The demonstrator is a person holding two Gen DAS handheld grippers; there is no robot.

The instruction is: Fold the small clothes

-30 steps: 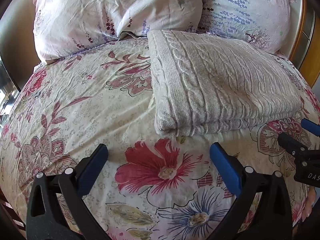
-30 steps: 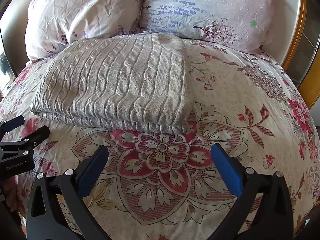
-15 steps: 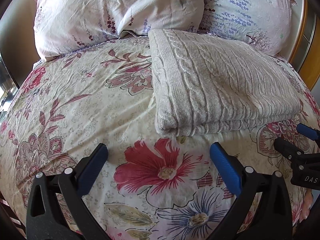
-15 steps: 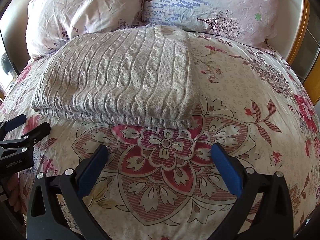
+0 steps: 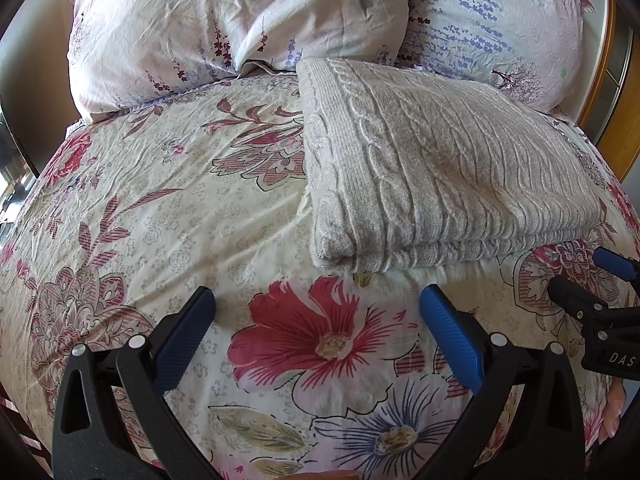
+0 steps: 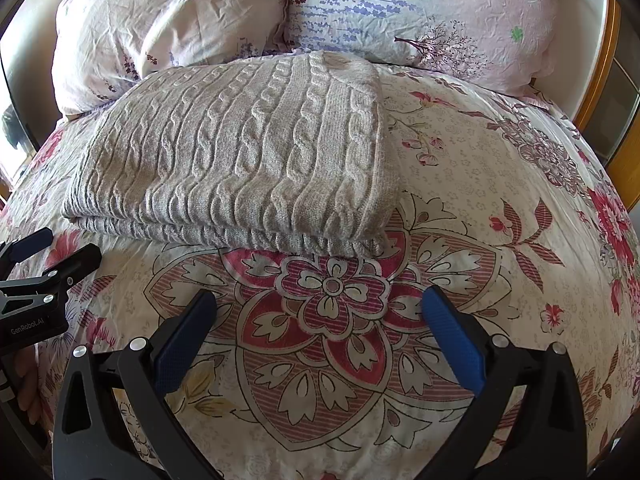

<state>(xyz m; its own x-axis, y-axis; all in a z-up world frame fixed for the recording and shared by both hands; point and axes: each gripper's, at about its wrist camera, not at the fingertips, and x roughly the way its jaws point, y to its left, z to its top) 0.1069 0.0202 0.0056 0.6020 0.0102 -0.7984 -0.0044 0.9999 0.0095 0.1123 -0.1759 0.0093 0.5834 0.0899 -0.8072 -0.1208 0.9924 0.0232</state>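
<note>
- The grey cable-knit sweater [image 5: 436, 168] [image 6: 240, 156] lies folded into a neat rectangular stack on the bed, its far edge touching the pillows.
- Its top face shows raised rope-like cables running along its length, with plain ribbing between them; the near edge shows several layers stacked one on another, and the near corners are rounded and soft.
- The floral bedcover [image 5: 168, 216] [image 6: 500, 208] under it is cream with red, pink and purple flowers, lightly creased.
- Two pale pillows [image 5: 224, 28] [image 6: 420, 12] printed with lavender sprigs lean side by side at the head of the bed, behind the sweater.
- The left hand-held gripper [image 5: 316, 312] [image 6: 52, 250] hovers near the sweater's left front corner, blue-padded fingers spread wide, holding nothing.
- The right hand-held gripper [image 6: 320, 312] [image 5: 592, 276] sits before the right front part of the sweater, fingers likewise spread wide, holding nothing, apart from the knit.
- A wooden bed frame [image 6: 596, 64] edges the right side.
</note>
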